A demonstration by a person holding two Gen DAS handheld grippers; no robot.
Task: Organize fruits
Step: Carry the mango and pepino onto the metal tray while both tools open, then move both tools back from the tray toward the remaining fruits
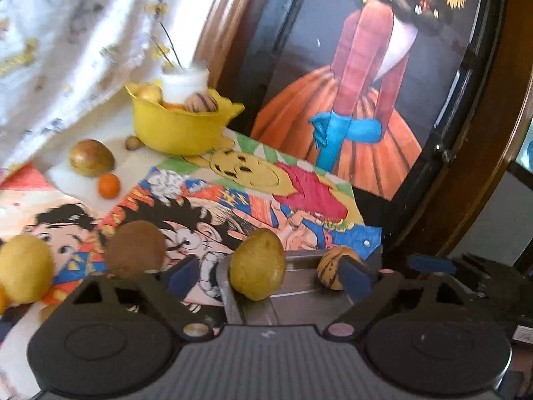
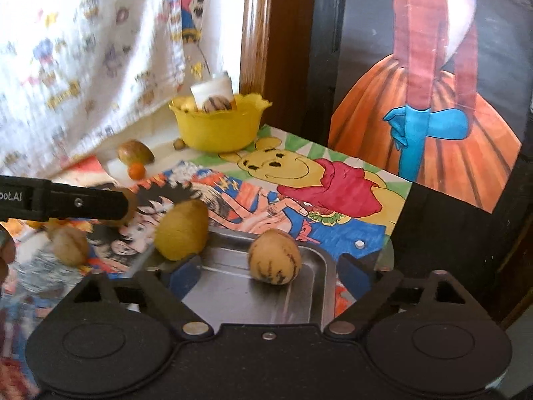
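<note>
Cartoon drawings cover your surface (image 2: 333,180). Your right hand-held gripper (image 2: 269,271) and left hand-held gripper (image 1: 266,275) are both spread, empty, over the steel tray (image 2: 313,300) holding a striped fruit (image 2: 275,256); a pear (image 1: 257,264) sits at its rim.

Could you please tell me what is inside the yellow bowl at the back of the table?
The yellow bowl holds a striped fruit, a yellowish fruit and a white cup; whatever lies lower is hidden by its wall.
</note>
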